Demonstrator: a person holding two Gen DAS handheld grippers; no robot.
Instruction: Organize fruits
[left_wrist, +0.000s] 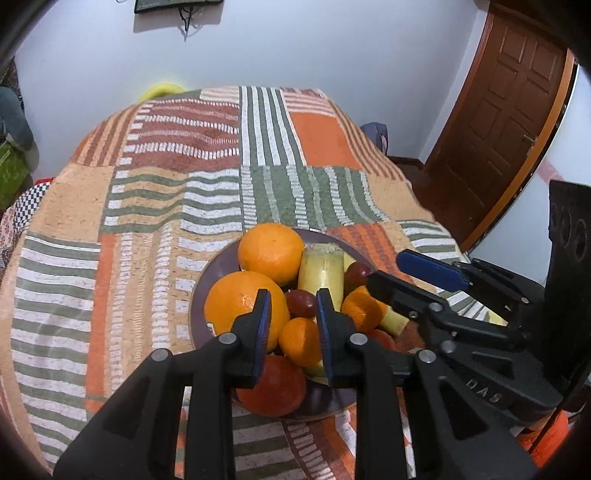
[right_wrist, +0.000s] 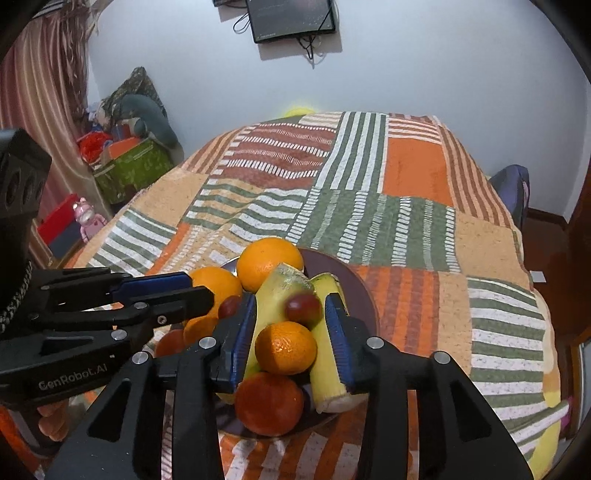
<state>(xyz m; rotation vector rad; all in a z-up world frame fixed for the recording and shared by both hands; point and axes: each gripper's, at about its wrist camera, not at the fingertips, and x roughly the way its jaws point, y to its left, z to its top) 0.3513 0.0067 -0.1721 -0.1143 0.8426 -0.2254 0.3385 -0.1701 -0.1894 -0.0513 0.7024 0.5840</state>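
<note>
Closest to the lens in the left wrist view, the left gripper (left_wrist: 293, 299) hangs over a heaped plate with its blue-padded fingers (left_wrist: 264, 325) spread a little and nothing pinched between them; in the gap a small mandarin (left_wrist: 300, 341) and a dark red grape (left_wrist: 301, 303) show below, neither visibly touched by a pad. The right gripper (right_wrist: 291, 306) does much the same in its own view: its jaws stand apart, straddling a mandarin (right_wrist: 286, 347) and a red grape (right_wrist: 303, 307) that lie on the pile, with no pad clearly pressing on either (the grape looks blurred). Each tool also appears in the other's view, the right one (left_wrist: 388, 271) reaching in from the right side of the plate, the left one (right_wrist: 188, 286) from the left. All the fruit sits on one dark purple plate (right_wrist: 364, 295): two large oranges (left_wrist: 271, 253) at the far and left side, two cut banana pieces (right_wrist: 328, 354) lying lengthwise through the middle, a deep orange-red tangerine (right_wrist: 267, 402) at the near edge, and more small orange and reddish fruit partly hidden behind the fingers. The plate rests near the front edge of a table covered by a patchwork cloth (left_wrist: 177, 184) of orange, green and white stripes. Beyond it stand a pale wall, a brown panelled door (left_wrist: 506, 122) at the right, and a green box (right_wrist: 133, 170) amid clutter on the floor at the left.
</note>
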